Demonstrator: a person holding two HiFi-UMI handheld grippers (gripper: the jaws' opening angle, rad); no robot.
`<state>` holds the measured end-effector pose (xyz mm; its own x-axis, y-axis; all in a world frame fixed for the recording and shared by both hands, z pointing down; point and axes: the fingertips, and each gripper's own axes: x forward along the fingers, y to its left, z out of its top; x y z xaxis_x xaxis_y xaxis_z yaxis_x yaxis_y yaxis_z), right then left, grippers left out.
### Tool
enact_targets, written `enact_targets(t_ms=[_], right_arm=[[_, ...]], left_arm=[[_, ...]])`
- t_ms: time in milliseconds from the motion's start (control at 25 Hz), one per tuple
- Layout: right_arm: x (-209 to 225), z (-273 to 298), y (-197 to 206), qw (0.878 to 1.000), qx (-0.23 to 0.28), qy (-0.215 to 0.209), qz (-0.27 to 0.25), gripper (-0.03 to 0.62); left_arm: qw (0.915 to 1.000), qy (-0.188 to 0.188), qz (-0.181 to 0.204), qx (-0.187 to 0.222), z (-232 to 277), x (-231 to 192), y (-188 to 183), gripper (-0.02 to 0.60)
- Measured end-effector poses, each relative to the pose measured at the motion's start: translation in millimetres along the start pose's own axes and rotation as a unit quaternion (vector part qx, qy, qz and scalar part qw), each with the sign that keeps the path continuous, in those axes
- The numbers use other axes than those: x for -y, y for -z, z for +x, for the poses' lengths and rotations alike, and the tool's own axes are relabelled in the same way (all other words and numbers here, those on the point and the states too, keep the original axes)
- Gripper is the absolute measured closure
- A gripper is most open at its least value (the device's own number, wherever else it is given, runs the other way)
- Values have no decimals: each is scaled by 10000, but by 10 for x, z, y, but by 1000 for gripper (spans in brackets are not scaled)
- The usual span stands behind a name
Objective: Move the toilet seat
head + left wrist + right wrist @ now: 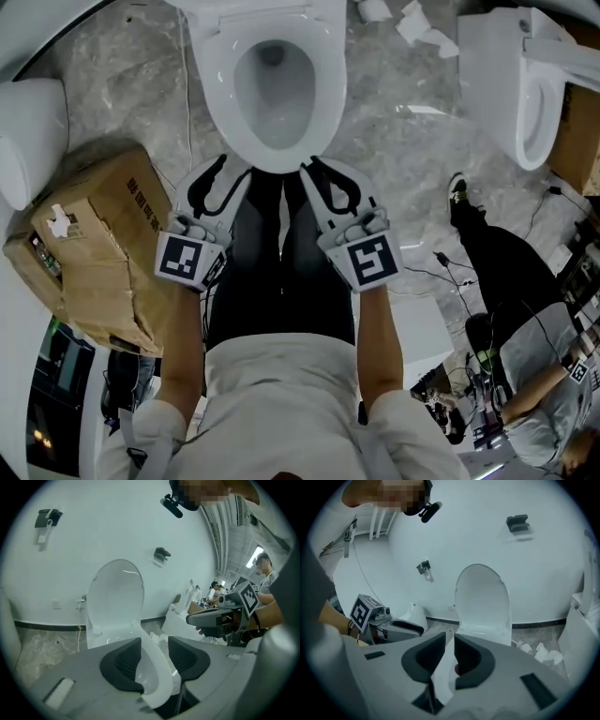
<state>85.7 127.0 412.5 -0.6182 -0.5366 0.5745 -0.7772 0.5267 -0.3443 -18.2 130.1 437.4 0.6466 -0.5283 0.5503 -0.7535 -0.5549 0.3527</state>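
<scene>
Pointing toward 12 o'clock in the head view, the left gripper (234,169) and the right gripper (319,167) sit side by side at the front edge of the toilet seat (217,103). The seat lies flat on the bowl (272,94), at 12 o'clock from the person's body. The left gripper meets the seat ring at about 7 o'clock, the right one at about 5 o'clock.

In the left gripper view the jaws stand partly apart with the white front rim running between them. The rim lies against the jaw at 9 o'clock, and a clear gap shows between it and the jaw at 3 o'clock, so nothing is clamped there. In the right gripper view the jaws are nearly together. The thin rim fills the narrow slot between them, and both jaws lie against it.

Both gripper views show the lid (483,602) upright against the white wall (534,573) behind the bowl. A battered cardboard box (94,244) rests on the marble floor (394,141) at 9 o'clock. A second toilet (525,94) stands at 2 o'clock, and crumpled paper (422,28) lies at 1 o'clock. Another person (506,272) in dark trousers is at 4 o'clock.
</scene>
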Motion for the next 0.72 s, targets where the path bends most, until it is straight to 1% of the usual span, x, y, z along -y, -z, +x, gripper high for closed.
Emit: enact_targets(t_ms=[40,80,120,200,240,280,400,440,480,560,720], right_arm=[[35,37,84,10000,-47,7,36,531],[66,76,168,9999,-97,10,69,498],[95,113,253,9998,-147,21,101,488],[153,185,431,9995,-265,71,180,487],[182,221,525,9991,-334,91,235,464],[211,259,617,9987,-395,110,291,424],[305,353,875,9977,-500,215,395,421],[337,385,957,9976,-493,245,410,403],[370,420,1036,9976,-469,271,420,362],[422,480,1186,9971,-507,322,464,359],[494,544,1484,9943,-744,431,625,359]], left_arm=[[10000,-10,-32,-31,46,-22,76,393],[10000,-18,-71,-67,88,-43,157,387],[9999,-20,-115,-113,122,-65,246,378],[9996,-24,-202,-196,188,-109,429,367],[9995,-33,-232,-228,223,-135,518,356],[9993,-44,-254,-261,259,-164,605,348],[9988,-77,-349,-326,354,-245,840,325],[9986,-87,-391,-347,378,-270,913,316],[9983,-95,-427,-380,401,-294,983,304],[9977,-93,-486,-468,444,-339,1128,284],[9957,-78,-615,-695,503,-383,1434,255]])
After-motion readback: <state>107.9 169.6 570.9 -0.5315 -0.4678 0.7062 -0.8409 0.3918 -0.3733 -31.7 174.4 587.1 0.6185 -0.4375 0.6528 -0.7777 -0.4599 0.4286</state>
